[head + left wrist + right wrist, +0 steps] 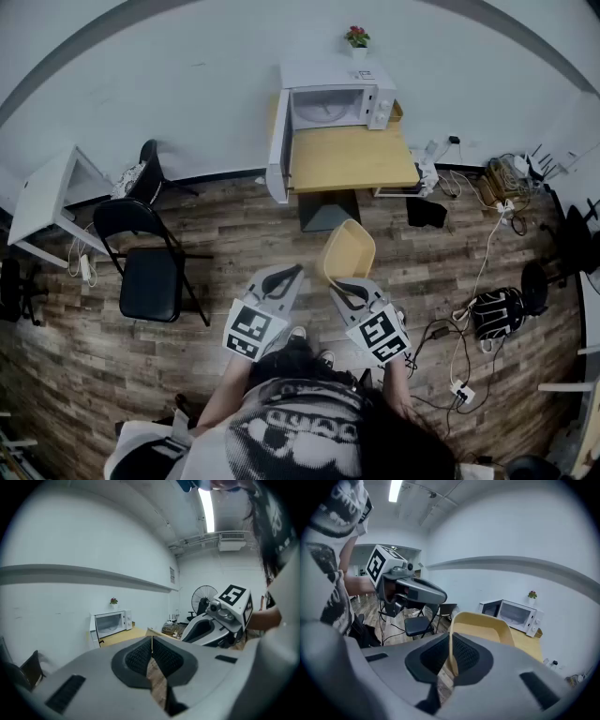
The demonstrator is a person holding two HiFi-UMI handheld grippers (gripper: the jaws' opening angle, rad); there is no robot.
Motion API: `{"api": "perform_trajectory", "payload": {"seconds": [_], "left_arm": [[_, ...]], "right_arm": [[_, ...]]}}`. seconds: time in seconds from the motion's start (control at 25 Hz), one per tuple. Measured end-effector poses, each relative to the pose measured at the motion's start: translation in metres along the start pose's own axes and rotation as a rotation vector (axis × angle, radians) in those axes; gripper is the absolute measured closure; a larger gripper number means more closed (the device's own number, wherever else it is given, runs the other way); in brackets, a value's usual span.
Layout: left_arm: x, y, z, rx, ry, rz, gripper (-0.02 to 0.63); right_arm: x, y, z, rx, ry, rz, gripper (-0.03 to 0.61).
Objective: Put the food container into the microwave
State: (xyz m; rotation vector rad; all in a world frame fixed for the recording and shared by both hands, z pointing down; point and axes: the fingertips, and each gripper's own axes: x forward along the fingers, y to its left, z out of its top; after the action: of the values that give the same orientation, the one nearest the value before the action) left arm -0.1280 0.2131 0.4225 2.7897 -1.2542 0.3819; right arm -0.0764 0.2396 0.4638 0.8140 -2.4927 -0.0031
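The person stands on the wood floor (234,234), well back from the bench (352,157), with a gripper in each hand held out in front of the body. The food container (349,248), a pale yellow tub, is in the air over the floor, held by the right gripper (342,286), and points roughly toward the bench. In the right gripper view the jaws are closed on one wall of the container. The thin yellow wall runs straight down between the two dark ribbed pads (464,656), and the rest of the tub rises past the tips, its open side turned toward the camera.

The left gripper (292,274) sits just beside the right one, its tip near the container's left edge. From above I cannot tell whether it touches the tub. In the left gripper view its jaws are drawn together, pad against pad, with only a hairline seam between them. Nothing can be made out in its hold. A slot of floor shows lower down, behind the pads.

The microwave (333,105) stands at the far end of the bench against the wall, with its door (276,150) swung open to the left and its cavity showing. A small potted plant (357,37) sits on top of it. A black folding chair (150,272) stands on the floor off to the person's left.
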Motion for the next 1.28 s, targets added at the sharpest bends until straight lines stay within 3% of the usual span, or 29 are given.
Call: {"api": "perform_trajectory", "payload": {"seconds": [0.32,0.76,1.28], "left_arm": [[-0.007,0.015,0.002,-0.001,-0.006,-0.005,0.607],[0.009,0.046,0.003,0.028,-0.026,-0.083,0.607],[0.053,0.060,-0.011,-0.012,0.006,-0.163,0.607]], "right_arm": [[0.015,0.004,0.012,-0.009,-0.010,-0.009,0.554],[0.052,-0.011,0.022,0.005,0.002,-0.062,0.552],[0.075,-0.046,-0.006,0.077,0.069,-0.090,0.552]]}}
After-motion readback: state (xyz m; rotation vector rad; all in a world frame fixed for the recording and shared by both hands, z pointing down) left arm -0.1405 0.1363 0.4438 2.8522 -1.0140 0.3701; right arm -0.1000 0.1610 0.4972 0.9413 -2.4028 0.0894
